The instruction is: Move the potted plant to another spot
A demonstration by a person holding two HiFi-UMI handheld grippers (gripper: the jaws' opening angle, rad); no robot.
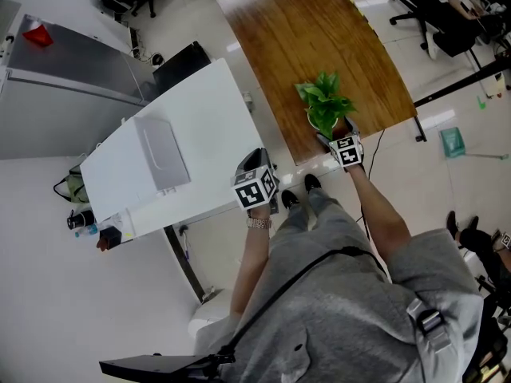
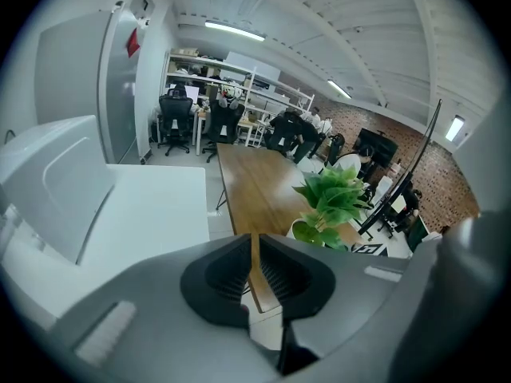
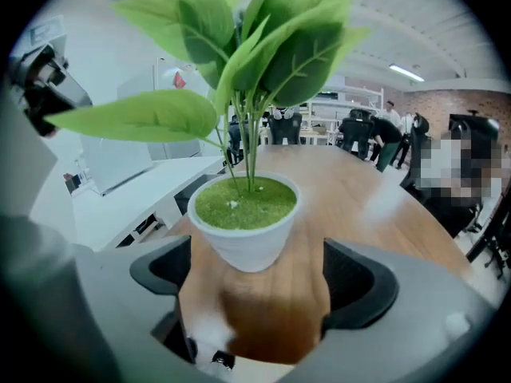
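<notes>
Stems of the potted plant (image 3: 243,222) rose straight up; it stood upright on the wooden counter (image 1: 319,30), close to the near end. It lay just ahead of the right hand-held gripper (image 3: 255,286), centred before its wide-spread jaws, untouched. The left hand-held gripper (image 2: 254,263), jaws pressed almost together on nothing, hung farther off to the left.
</notes>
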